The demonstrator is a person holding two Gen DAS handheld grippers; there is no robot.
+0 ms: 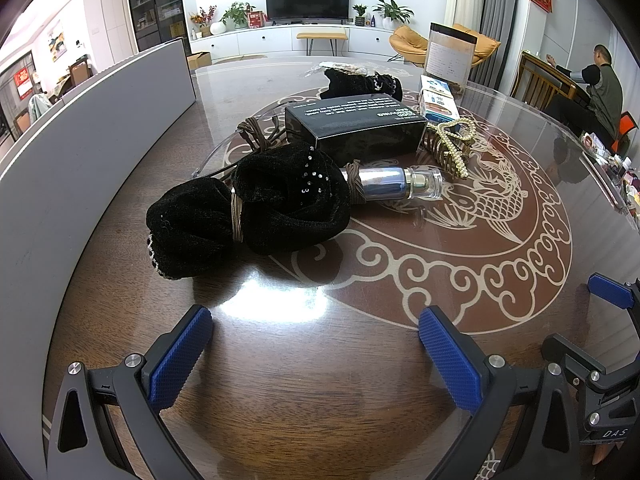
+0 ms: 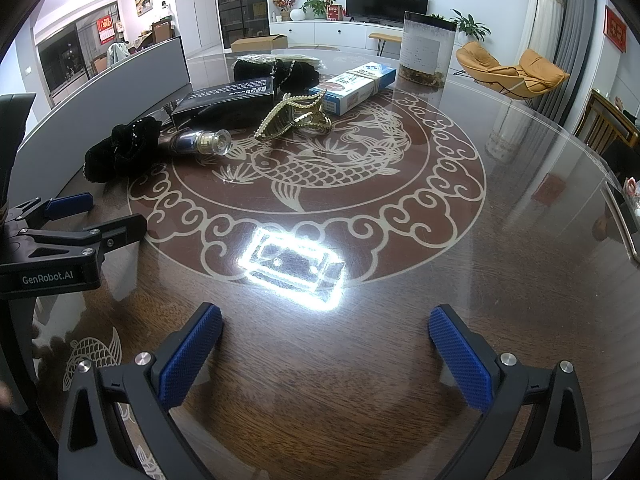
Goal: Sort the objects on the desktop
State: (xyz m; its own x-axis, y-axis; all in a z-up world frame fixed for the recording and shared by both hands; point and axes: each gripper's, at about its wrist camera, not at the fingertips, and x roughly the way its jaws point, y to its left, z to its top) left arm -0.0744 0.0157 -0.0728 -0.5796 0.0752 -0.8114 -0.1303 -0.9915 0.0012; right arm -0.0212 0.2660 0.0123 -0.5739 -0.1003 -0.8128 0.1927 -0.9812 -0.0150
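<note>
Glossy carved-fish table (image 2: 400,300), velvet scrunchie (image 1: 248,208), pearl clip (image 2: 292,118); both blue-ribbed tongs (image 1: 316,344) (image 2: 324,344) apart, empty.

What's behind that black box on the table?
Behind the black box lies a black velvet scrunchie with a chain, on a clear packet. The box hides the scrunchie's lower part.

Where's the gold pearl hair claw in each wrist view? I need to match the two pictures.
Left wrist: gold hair claw right of centre, just right of the black box.
Right wrist: hair claw upper centre, right of that box.
Shared landmark: the blue-and-white carton behind it.
</note>
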